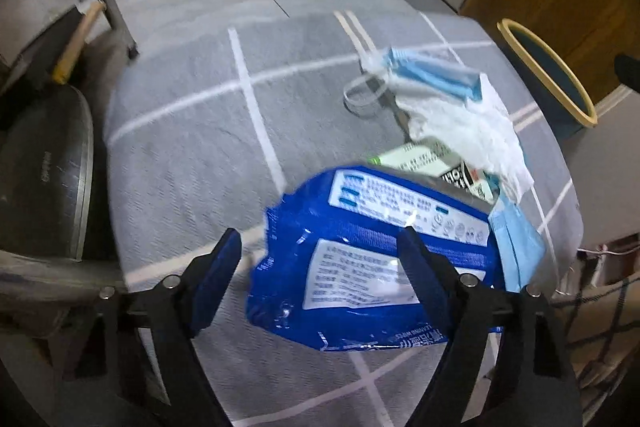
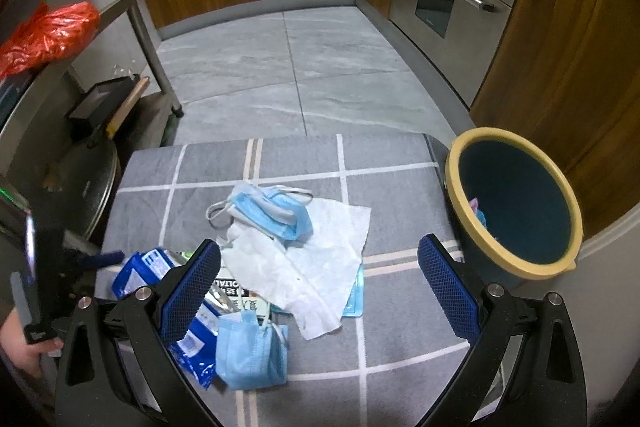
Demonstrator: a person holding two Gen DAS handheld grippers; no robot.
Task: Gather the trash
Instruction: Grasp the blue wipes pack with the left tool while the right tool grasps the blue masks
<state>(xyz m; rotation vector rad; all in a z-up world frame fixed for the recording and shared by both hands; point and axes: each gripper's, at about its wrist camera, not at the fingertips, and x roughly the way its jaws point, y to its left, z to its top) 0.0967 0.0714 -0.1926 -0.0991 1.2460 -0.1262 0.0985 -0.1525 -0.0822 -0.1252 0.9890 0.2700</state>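
Blue wipes packet (image 1: 372, 259) between parted jaws

your left gripper (image 1: 320, 247): black arms, blue pads. between its fingers, blue wipes pack (image 1: 372, 259) with white label panels. beyond fingertips: light blue masks (image 1: 432, 75), white tissue (image 1: 468, 127). grey cloth (image 1: 192, 155), white grid lines. right of your right gripper (image 2: 320, 267): dark teal bin (image 2: 516, 203), yellow rim.

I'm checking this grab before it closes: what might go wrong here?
The left hand-held gripper is open around the blue wipes packet, whose slick film may slip. A blue face mask touches the packet and could drag along. The bin stands beyond the table edge, so a loose grip may drop it.
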